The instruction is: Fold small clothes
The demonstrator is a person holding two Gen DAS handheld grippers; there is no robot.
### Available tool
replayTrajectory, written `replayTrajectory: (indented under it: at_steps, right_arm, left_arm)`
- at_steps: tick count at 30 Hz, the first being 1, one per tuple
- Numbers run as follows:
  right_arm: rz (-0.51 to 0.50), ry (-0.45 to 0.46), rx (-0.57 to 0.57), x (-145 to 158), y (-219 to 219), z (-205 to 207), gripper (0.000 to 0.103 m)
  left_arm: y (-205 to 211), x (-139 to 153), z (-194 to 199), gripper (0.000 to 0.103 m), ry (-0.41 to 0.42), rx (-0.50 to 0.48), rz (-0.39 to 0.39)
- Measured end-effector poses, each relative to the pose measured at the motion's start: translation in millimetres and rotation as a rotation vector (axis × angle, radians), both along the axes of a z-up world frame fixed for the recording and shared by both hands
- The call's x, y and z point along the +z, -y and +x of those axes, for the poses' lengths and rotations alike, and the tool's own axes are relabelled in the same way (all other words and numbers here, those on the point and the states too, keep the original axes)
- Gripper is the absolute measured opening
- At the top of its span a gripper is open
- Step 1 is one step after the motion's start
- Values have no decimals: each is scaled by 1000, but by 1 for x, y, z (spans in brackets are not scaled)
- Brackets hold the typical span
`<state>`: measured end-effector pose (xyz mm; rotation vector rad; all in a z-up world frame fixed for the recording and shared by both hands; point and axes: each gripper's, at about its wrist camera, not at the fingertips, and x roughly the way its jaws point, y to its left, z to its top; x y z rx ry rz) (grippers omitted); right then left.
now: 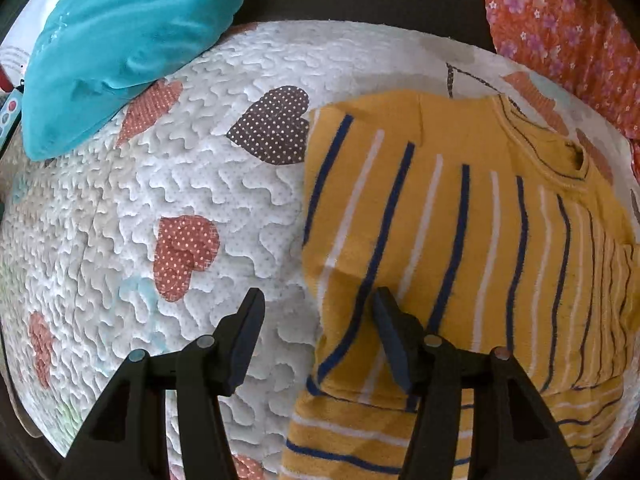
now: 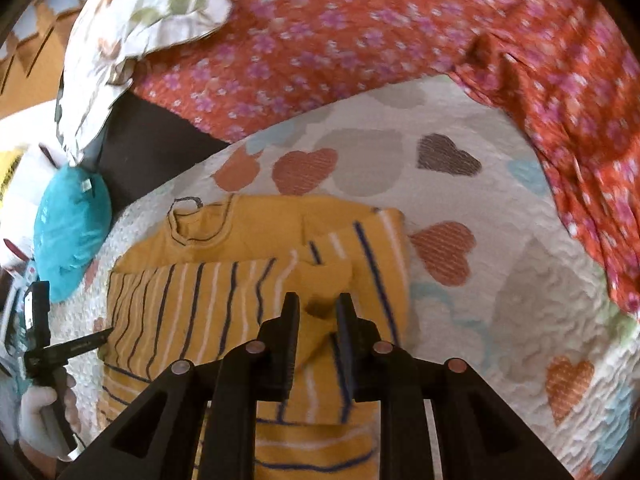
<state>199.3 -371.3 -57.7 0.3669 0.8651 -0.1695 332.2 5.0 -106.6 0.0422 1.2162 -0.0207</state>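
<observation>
Left tool (image 1: 316, 312) spread, right tool (image 2: 318, 308) parted over striped top (image 2: 248, 280); teal cushion (image 1: 120, 40) nearby

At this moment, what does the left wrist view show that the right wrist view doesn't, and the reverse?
Only the left wrist view: the left gripper up close, jaws open, straddling the shirt's side edge, and a brown dotted heart patch.
Only the right wrist view: the right gripper over a bunched fold, a leaf-print pillow, and the person's gloved hand.
Both: the yellow striped shirt, heart-patterned quilt, teal cushion and orange floral cloth.
</observation>
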Motion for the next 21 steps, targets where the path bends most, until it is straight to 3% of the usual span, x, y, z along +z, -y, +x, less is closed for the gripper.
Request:
replayTrajectory:
  at_steps: [1, 2, 4, 6, 7, 8, 13, 16, 17, 21]
  right_arm:
    - [-36, -12, -19, -3, -4, 6, 32]
    - [-53, -26, -35, -7, -5, 10, 54]
    - [-57, -57, -65, -19, -7, 17, 64]
    - [-43, -94, -47, -29, -10, 23, 53]
    - [-25, -110, -19, -32, -12, 25, 10]
    - [-12, -118, -5, -34, -12, 25, 7]
    - [-48, -136, -55, -38, 2, 20, 7]
    - [-71, -202, -44, -53, 4, 25, 20]
    - [-76, -190, -55, -49, 5, 21, 26]
    - [-19, -101, -86, -20, 8, -13, 29]
  left_arm:
    - [-1, -1, -1, 58, 3, 1, -1]
    - [-2, -2, -1, 63, 7, 4, 1]
    - [-5, -4, 1, 71, 14, 22, -1]
    - [-14, -5, 1, 71, 8, 33, -61]
    - [-18, -4, 0, 71, 5, 41, -88]
    - [-24, -2, -1, 70, 3, 52, -120]
    - [-50, 13, -20, 70, 24, 104, -223]
    - [-66, 20, -38, 70, 28, 132, -252]
    - [-70, 23, -45, 70, 27, 137, -263]
    - [-88, 24, -83, 70, 5, 155, -307]
